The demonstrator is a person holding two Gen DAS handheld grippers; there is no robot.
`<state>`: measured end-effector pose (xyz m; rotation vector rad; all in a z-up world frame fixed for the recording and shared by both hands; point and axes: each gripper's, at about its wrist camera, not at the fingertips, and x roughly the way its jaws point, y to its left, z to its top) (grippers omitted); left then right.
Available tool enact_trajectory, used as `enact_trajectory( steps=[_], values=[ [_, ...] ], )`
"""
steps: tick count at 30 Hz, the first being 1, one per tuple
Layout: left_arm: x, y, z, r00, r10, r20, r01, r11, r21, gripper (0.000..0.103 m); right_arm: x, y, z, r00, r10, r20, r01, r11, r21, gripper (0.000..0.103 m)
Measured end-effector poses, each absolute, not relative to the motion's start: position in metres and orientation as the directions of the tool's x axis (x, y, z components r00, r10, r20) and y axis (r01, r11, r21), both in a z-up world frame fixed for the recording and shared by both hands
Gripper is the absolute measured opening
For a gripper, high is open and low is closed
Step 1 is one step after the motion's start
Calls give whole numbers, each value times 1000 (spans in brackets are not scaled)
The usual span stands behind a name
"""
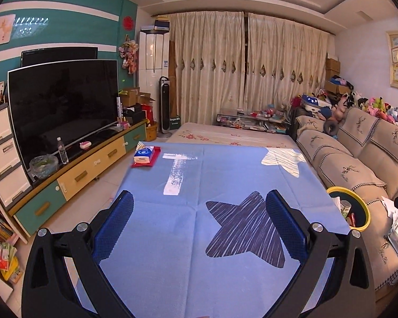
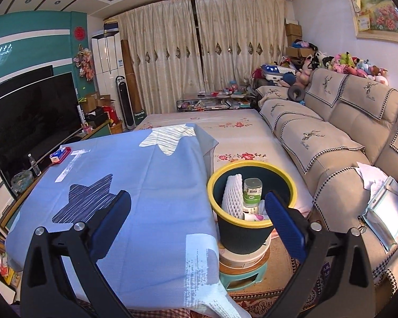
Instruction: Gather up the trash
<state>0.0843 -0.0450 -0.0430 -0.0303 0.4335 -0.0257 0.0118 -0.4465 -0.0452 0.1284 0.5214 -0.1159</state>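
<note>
Presently both tongs gape empty: left gripper (image 1: 199,206) over the blue tablecloth (image 1: 225,175), right gripper (image 2: 199,206) with yellow-rimmed bin (image 2: 252,167) at twelve o'clock, foam net (image 2: 233,196) inside.

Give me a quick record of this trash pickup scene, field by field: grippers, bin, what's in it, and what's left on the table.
left gripper: open, nothing between the pads, over the blue tablecloth
right gripper: open, empty, near the bin
bin: dark, yellow rim, beside the table on stacked stools
bin contents: white foam net, green-labelled bottle, other wrappers
table: tissue pack on a red item at far corner
</note>
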Motion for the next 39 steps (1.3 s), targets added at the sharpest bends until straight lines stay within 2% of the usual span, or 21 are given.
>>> enact_trajectory(
  steps=[10, 39],
  values=[
    [86, -48, -51, 894, -52, -445, 34, 998, -48, 98, 15, -447, -51, 854, -73, -514, 143, 985, 98, 96],
    [84, -50, -51, 890, -60, -452, 45, 998, -46, 98, 22, -440, -59, 851, -69, -520, 141, 985, 100, 96]
  ],
)
